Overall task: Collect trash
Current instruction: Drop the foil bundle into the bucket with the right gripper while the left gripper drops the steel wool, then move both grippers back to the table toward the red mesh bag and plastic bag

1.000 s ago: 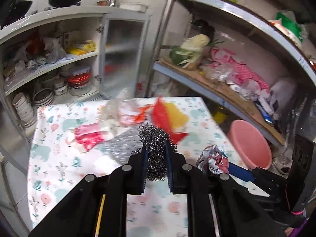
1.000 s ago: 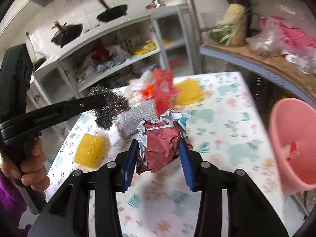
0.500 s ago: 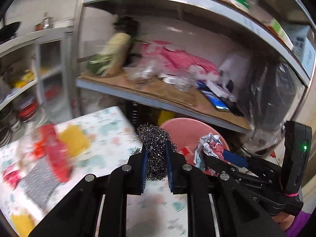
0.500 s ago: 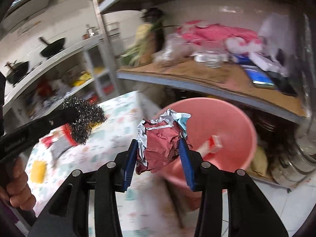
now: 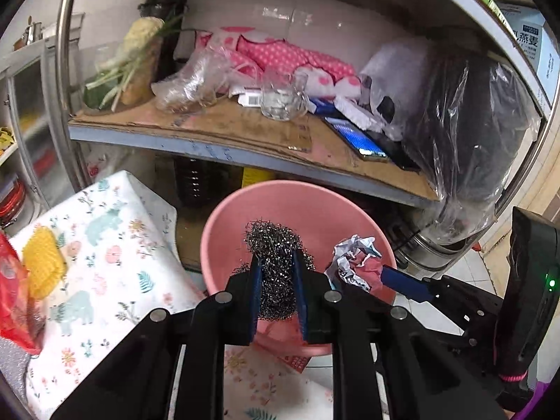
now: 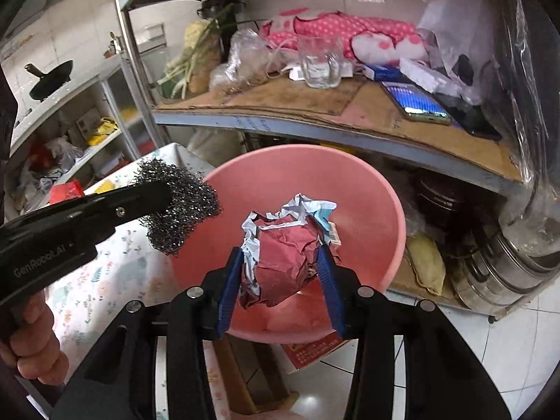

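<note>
My left gripper (image 5: 276,273) is shut on a steel wool scrubber (image 5: 276,252) and holds it over the pink basin (image 5: 245,210), just past the table edge. My right gripper (image 6: 283,262) is shut on a crumpled red and white paper ball (image 6: 283,255), also above the pink basin (image 6: 367,192). The scrubber (image 6: 182,206) and left gripper show at the left of the right wrist view. The paper ball (image 5: 357,262) shows right of the scrubber in the left wrist view. A small wrapper (image 6: 334,232) lies inside the basin.
The table with a floral cloth (image 5: 105,245) is at left, holding a yellow sponge (image 5: 42,262) and a red bag (image 5: 14,294). A cluttered shelf (image 5: 245,133) hangs over the basin. Steel pots (image 6: 507,273) stand on the tiled floor at right.
Both grippers have swung right from the table toward the pink basin, carrying the scrubber and the paper ball. They now sit over the basin, closer than half a second ago.
</note>
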A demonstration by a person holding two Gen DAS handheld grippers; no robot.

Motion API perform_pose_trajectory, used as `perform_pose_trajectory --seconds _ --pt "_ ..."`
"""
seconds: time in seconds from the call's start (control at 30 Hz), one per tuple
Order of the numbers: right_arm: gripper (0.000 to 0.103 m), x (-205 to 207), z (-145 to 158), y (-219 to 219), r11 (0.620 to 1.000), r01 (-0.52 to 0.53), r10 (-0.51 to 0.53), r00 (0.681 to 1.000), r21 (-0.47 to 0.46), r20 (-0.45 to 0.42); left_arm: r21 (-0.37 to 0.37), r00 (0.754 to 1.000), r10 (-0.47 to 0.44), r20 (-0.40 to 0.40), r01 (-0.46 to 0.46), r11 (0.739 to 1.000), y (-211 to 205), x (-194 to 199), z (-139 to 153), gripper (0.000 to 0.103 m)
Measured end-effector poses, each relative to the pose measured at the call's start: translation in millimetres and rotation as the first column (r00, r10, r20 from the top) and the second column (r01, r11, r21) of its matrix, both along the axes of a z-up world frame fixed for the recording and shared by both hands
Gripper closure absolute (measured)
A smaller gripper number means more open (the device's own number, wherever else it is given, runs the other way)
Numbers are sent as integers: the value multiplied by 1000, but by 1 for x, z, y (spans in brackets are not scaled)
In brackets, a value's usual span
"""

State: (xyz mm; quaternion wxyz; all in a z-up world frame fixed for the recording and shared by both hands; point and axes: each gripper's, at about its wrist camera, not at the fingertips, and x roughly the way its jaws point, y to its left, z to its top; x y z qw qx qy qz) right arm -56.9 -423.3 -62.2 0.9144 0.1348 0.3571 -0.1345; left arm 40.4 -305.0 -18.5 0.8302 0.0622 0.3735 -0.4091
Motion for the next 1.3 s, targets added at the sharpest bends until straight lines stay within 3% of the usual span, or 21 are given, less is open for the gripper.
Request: perform_pose_trajectory --seconds 0.2,0.33,0.43,0.9,1.3 --pt "55 5 -11 -6 999 10 -9 1000 31 -23 14 1000 -3 5 3 1000 -9 0 -8 78" --pt "54 5 -9 -4 1000 0 1 1000 29 -26 9 1000 -9 11 9 1000 -11 -2 -5 61" --pt "54 2 -3 -3 1000 0 0 1000 18 -15 -3 1000 0 32 0 1000 -8 -7 1 55" --pt "51 -24 36 14 998 -29 32 997 -49 73 -34 992 73 101 -70 997 23 -32 37 52" --pt "51 -30 36 15 999 -26 28 997 -20 70 -34 981 167 100 -164 986 66 -29 39 52"
